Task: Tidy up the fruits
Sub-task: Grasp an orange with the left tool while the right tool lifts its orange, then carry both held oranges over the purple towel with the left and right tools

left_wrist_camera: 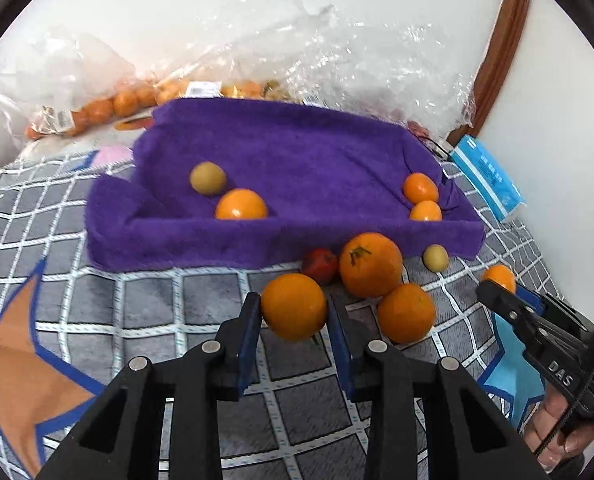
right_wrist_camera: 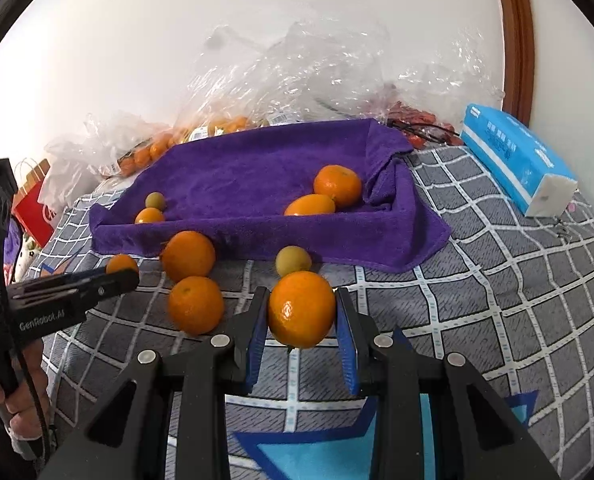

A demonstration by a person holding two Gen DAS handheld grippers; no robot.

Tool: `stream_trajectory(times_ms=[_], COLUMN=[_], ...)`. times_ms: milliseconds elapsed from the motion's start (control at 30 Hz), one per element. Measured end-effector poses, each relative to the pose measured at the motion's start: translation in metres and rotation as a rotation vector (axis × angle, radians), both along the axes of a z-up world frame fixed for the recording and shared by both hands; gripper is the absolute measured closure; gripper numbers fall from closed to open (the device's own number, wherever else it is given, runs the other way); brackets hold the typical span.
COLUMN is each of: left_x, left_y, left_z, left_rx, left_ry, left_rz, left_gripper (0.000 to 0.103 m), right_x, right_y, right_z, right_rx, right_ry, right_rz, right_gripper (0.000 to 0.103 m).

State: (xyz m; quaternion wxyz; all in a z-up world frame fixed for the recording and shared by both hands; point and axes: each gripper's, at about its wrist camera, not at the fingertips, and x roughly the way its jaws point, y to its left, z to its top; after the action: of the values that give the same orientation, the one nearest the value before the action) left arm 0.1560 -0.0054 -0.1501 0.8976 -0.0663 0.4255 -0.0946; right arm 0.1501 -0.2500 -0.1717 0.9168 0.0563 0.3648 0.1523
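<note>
Left gripper [left_wrist_camera: 294, 312] closed on an orange [left_wrist_camera: 294, 306], held just above the checked bedspread [left_wrist_camera: 169, 300]. Right gripper [right_wrist_camera: 301, 316] likewise clamped on a second orange [right_wrist_camera: 301, 310], in front of a small green fruit [right_wrist_camera: 293, 260]. Loose on the bedspread beside them: a large orange [left_wrist_camera: 371, 264], a smaller orange [left_wrist_camera: 406, 312], a red fruit [left_wrist_camera: 320, 265]. Behind, purple towel-lined tray [left_wrist_camera: 281, 236] holding two oranges at right [left_wrist_camera: 420, 187], one orange [left_wrist_camera: 241, 204] and one green fruit [left_wrist_camera: 208, 177] at left. Beyond, clear plastic bags [left_wrist_camera: 337, 56]; blue tissue pack [right_wrist_camera: 517, 158] at right.
</note>
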Motion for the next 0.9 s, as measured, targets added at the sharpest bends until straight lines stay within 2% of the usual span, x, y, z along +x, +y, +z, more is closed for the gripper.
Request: stream_trajectory(times_ms=[267,500,667,800,900], left_x=[0.008,0.022,0.038,0.046,0.045], left_y=[0.013,0.023,0.024,0.031,0.035], left_z=[0.022,0.047,0.047,0.04,0.031], left_rx=[0.024,0.058,0.085,0.05,0.023], left_ry=[-0.038,-0.153,-0.18,-0.188,-0.183], left_rz=[0.057,0.115,0.132,0.143,0.142], left_gripper=[0.071,0.071,0.071,0.071,0.071], right_x=[0.006,0.036,0.059,0.076,0.084], right_y=[0.008,0.023,0.038,0.045,0.045], right_z=[0.039,0.058,0.067,0.066,0.053], right_rx=[0.007,0.044,0.035,0.034,0.071], right_ry=[-0.062,-0.072,-0.088,-0.094,-0.077], right_rz=[0.002,-0.012,-0.003,-0.007,-0.005], right_gripper=[0.071,0.071,0.071,0.071,0.071])
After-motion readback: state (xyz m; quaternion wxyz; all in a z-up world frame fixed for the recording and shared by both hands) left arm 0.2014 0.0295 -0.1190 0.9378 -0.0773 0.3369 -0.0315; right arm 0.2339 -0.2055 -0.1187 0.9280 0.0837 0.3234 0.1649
